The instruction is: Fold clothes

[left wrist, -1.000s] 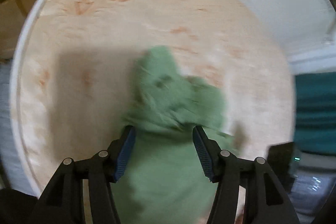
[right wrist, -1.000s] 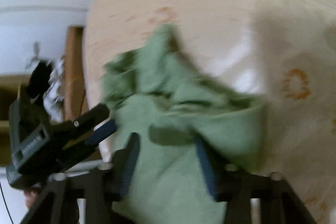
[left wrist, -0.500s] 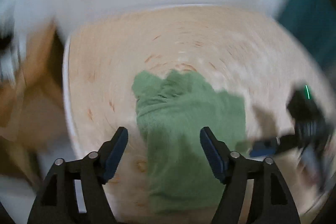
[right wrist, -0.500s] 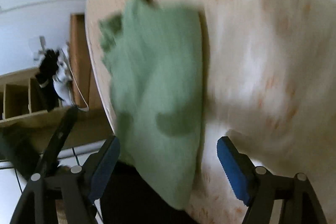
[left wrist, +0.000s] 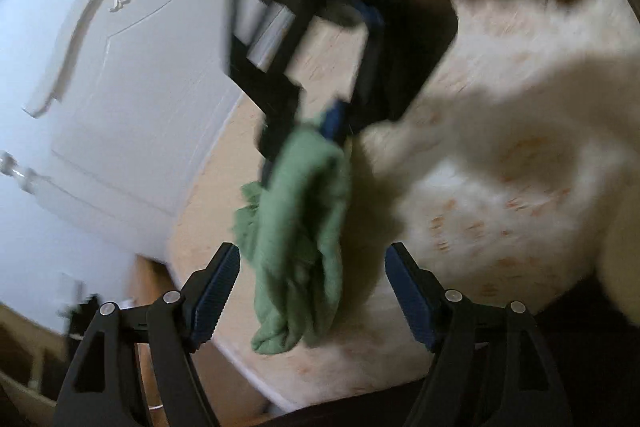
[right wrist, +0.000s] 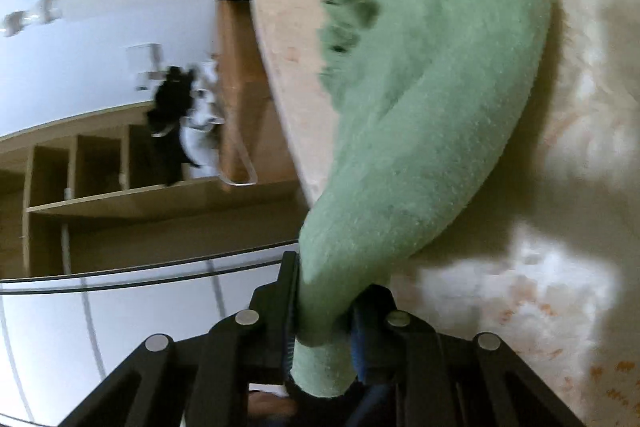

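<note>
The round desk (left wrist: 500, 155) is covered with a pale patterned cloth. Over its edge, the green garment (right wrist: 432, 115) is pinched at one end by the closing right tool (right wrist: 324, 323), likely so it hangs straight for folding. The left tool (left wrist: 312, 287) is spread wide and empty, aimed at the dangling lower end.

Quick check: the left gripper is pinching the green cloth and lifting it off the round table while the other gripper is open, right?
Wrong gripper. The right gripper is pinching the green cloth over the round table; its jaws are closing on it, as the right wrist view shows. The left gripper is the open one.
</note>
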Demonstrator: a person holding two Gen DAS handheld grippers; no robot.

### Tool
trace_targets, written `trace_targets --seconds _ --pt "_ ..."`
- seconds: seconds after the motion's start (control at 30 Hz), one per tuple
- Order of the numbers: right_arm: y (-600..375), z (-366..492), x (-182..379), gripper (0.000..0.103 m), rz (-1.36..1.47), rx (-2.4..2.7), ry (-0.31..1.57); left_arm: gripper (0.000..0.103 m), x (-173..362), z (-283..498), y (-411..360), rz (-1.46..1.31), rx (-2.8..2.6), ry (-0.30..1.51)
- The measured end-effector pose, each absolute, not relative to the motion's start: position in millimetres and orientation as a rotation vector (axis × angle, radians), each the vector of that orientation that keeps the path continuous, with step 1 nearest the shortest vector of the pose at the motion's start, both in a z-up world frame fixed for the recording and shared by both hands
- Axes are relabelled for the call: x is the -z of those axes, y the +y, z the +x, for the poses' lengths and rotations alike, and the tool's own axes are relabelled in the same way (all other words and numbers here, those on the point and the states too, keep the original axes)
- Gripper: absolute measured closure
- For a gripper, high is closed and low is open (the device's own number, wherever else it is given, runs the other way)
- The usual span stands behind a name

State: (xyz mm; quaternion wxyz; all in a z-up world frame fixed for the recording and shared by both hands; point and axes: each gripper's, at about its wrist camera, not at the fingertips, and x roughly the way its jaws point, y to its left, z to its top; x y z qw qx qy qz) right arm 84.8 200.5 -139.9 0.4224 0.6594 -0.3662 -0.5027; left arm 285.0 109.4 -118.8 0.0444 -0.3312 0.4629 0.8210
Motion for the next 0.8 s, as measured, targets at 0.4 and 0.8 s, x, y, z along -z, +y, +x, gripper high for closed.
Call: trace_targets --seconds 0.4,0.8 --pt "200.6 73.7 141.2 0.082 1.679 1.229 -0.942 0.082 138.9 231.7 96.0 -1.269 -2.503 1.523" --pt "271.3 71.1 206.1 0.015 1.735 1.216 -1.283 0.088 102.4 246.2 83.3 -1.281 -2.583 1.356"
